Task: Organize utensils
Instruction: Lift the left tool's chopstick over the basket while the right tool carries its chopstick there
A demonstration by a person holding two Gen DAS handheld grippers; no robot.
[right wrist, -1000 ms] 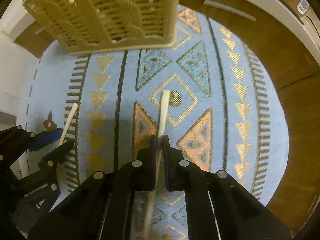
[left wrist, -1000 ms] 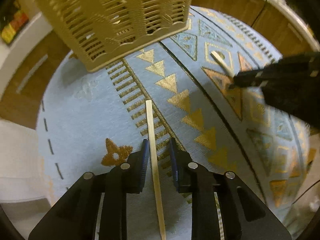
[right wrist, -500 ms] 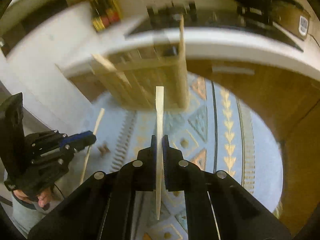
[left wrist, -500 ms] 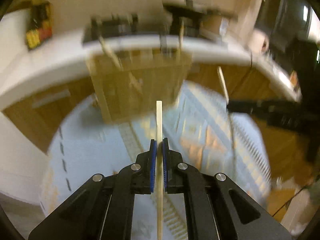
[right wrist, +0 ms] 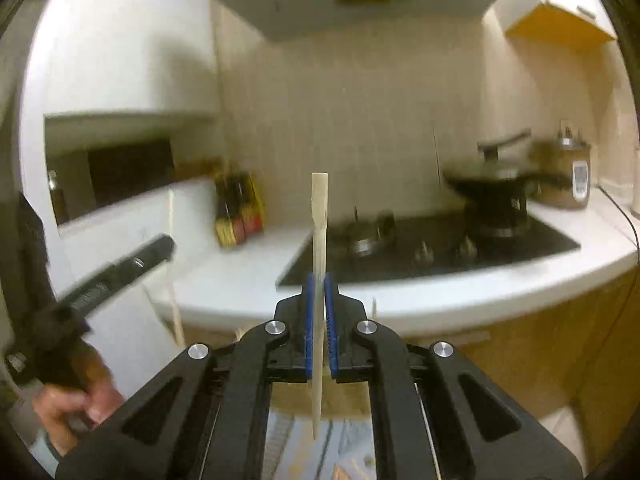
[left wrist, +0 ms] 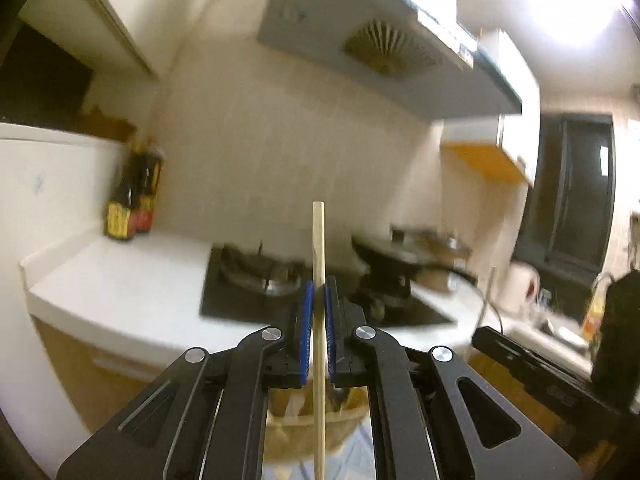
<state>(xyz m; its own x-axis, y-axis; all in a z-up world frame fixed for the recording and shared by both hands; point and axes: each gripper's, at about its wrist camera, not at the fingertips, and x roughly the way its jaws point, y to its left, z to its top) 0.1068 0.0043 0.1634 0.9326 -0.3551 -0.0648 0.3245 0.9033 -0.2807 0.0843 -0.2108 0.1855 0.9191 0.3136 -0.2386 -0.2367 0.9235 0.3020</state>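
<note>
Wooden chopstick clamped in left hand-held gripper | right hand-held gripper clamps second chopstick | both lifted off mat

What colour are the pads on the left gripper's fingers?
Blue pads, clamped on a pale wooden chopstick; clearest in the left wrist view.

1. Chopsticks: two. One chopstick stands upright in the left tool; one chopstick stands upright in the right tool.
2. Tools: two, one per hand, each with blue pads closed on its chopstick.
3. Bottles: two dark sauce bottles with yellow and red labels, side by side at the rear left corner of the tabletop.
4. Hob burners: two on the black hob; the right one carries one dark lidded pan.
5. Range hood: one, above the hob.
6. Utensil basket: one beige basket, partly hidden below the left tool.
7. Hands: one hand visible, at the lower left of the right wrist view.
</note>
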